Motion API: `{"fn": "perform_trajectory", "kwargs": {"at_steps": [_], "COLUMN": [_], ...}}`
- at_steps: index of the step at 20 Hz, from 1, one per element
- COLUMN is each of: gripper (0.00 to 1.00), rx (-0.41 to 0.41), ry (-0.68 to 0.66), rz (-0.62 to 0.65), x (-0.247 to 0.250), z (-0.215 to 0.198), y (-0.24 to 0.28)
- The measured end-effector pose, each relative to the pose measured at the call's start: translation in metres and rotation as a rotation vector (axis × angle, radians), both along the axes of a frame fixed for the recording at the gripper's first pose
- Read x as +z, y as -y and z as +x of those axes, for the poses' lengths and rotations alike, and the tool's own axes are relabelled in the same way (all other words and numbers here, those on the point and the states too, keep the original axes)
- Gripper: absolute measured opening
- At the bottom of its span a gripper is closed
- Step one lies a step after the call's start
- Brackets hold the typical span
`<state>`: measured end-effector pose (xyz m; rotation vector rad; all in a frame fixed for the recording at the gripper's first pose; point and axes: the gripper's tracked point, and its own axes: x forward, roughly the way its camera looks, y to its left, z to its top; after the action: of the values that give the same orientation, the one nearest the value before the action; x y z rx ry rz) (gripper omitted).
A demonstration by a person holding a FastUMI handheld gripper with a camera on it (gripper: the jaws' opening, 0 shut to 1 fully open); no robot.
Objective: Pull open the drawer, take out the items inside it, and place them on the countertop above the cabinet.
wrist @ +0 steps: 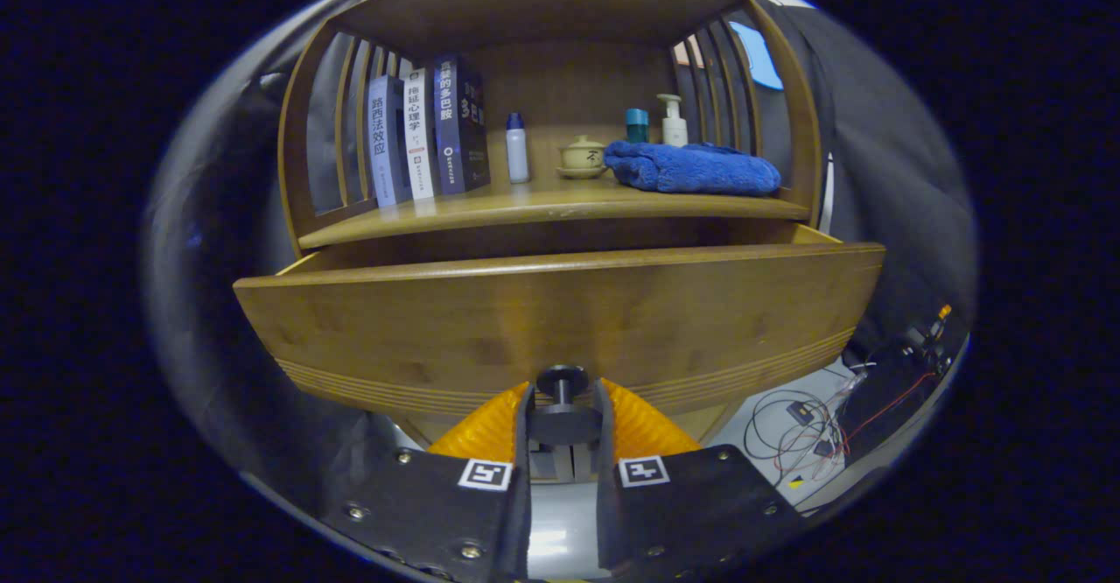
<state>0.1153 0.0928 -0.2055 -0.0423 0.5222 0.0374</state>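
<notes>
Gripper view: the gripper (563, 421) pinches the dark knob (562, 382) low on the drawer (560, 312) front – drawer partly out beneath the countertop (542, 207). Stiff wood, probably sliding steadily; the knob is the only handhold – its contents are hidden.

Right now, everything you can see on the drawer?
The drawer is light brown wood, grain showing, with fine grooved lines along its front's lower edge. It is pulled partway out below the shelf; its inside is hidden behind the front. A dark round knob sits low at centre, with the gripper fingers pressed on either side of it.
</notes>
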Motion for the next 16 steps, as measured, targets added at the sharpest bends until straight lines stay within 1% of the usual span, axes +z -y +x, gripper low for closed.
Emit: {"fn": "perform_trajectory", "kwargs": {"at_steps": [5,8,9,12,16], "gripper": [0.30,0.30,0.30,0.30,0.30], "rx": [-0.030,-0.048,-0.054,-0.061,-0.043], "ry": [-0.039,-0.040,-0.038,-0.057,-0.046], "rz": [-0.034,-0.024,-0.028,-0.033,-0.007], "x": [-0.001,-0.003,0.003,-0.001,0.000], "z": [-0.045,-0.068,-0.069,-0.076,-0.076], "y": [0.015,0.017,0.019,0.018,0.017]}}
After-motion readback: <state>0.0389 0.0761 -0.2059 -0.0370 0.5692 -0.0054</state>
